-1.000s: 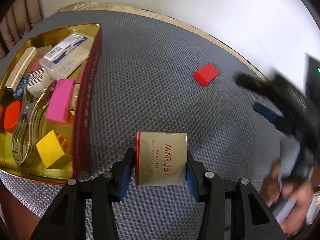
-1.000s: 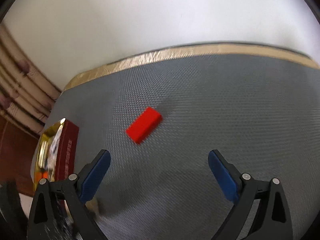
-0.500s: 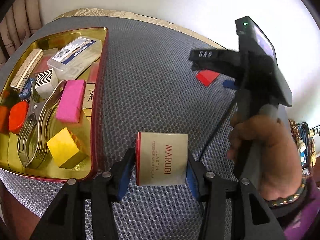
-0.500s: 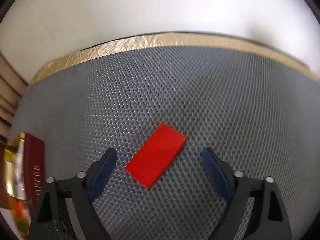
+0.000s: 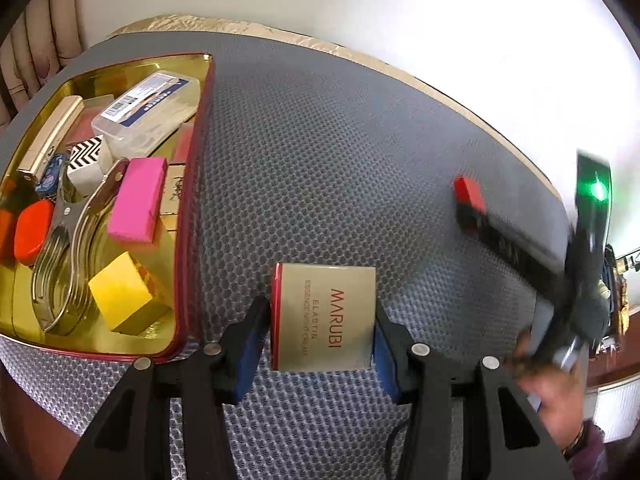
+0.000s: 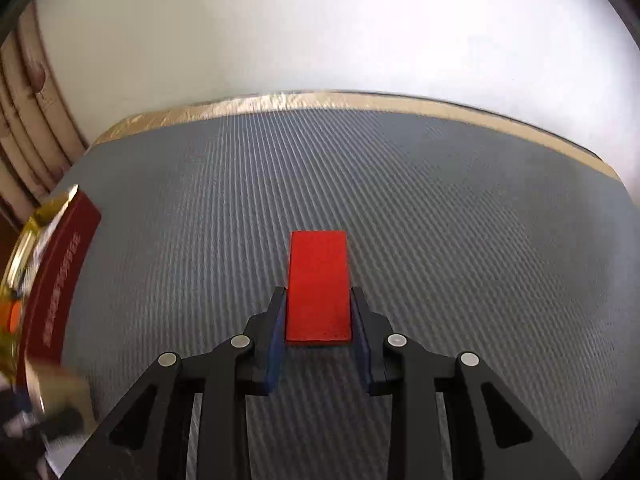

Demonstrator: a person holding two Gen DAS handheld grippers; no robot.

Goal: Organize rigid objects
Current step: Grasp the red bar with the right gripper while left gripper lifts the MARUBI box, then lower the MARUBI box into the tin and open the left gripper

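Note:
My left gripper (image 5: 322,340) is shut on a beige box marked MARUBI (image 5: 324,316), held just right of the gold tray (image 5: 192,208). The tray has red outer walls and holds several items: a pink block (image 5: 138,200), a yellow block (image 5: 120,292), a clear plastic case (image 5: 148,108) and a metal clamp (image 5: 68,240). In the right wrist view a flat red block (image 6: 319,284) lies lengthwise between the blue pads of my right gripper (image 6: 319,320). Its jaws are closing and the pads press the block's sides. From the left wrist view the red block (image 5: 468,192) shows blurred at the right gripper's tip.
A grey mesh mat (image 6: 440,220) covers the round table with its gold rim (image 6: 320,100). A white wall stands behind. The tray's red side (image 6: 60,280) is at the left edge of the right wrist view. A person's hand (image 5: 556,396) holds the right gripper.
My right gripper came down over the red block, turned in line with it, and its jaws closed from wide apart onto its sides. The left gripper with the box stayed nearly still.

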